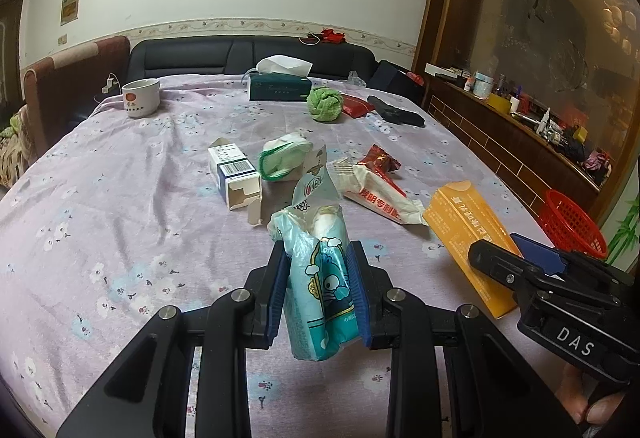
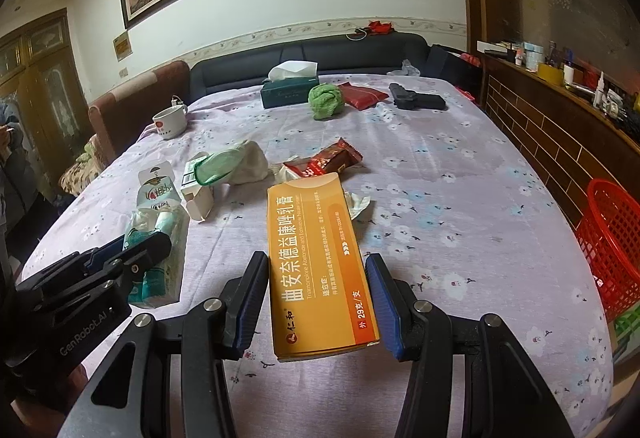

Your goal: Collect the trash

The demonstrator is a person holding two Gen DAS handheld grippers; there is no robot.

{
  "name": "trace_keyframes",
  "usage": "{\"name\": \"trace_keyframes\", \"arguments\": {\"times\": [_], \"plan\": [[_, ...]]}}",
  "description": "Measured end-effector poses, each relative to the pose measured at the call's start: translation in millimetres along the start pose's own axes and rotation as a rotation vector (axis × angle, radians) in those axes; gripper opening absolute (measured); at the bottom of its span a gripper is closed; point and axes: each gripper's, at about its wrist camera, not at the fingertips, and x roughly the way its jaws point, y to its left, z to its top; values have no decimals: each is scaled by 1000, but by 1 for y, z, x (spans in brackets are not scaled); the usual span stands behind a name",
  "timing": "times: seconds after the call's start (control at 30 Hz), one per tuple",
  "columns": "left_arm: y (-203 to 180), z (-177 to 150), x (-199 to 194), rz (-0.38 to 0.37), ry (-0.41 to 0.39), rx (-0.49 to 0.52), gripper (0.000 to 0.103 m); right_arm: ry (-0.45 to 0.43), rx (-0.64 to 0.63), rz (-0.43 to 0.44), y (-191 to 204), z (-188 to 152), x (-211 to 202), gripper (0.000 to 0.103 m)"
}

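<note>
My left gripper (image 1: 318, 250) is shut on a teal cartoon-print packet (image 1: 320, 286), with both blue pads against its sides. From the right wrist view the same packet (image 2: 164, 222) lies low over the floral cloth, with the left gripper (image 2: 132, 250) around it. My right gripper (image 2: 316, 258) is shut on a long orange medicine box (image 2: 312, 214), with its fingers against the two long sides. The left wrist view shows that box (image 1: 460, 222) with the right gripper (image 1: 498, 244) on its near end. A red mesh basket (image 2: 612, 238) stands beyond the table's right edge.
Mid-table lie a white-and-blue carton (image 1: 236, 174), a green-edged white wad (image 1: 284, 154), a white wrapper (image 1: 384, 198) and a red wrapper (image 1: 380, 160). Farther back are a cup (image 1: 140, 96), a tissue box (image 1: 280, 86), a green cloth ball (image 1: 325, 103) and a black object (image 1: 396, 112).
</note>
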Motion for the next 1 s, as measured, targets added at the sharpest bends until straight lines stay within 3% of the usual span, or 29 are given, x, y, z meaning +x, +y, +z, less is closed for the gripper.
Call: {"name": "trace_keyframes", "arguments": {"times": [1.0], "plan": [[-12, 1, 6, -9, 5, 19, 28, -8, 53, -8, -22, -2, -6, 54]]}}
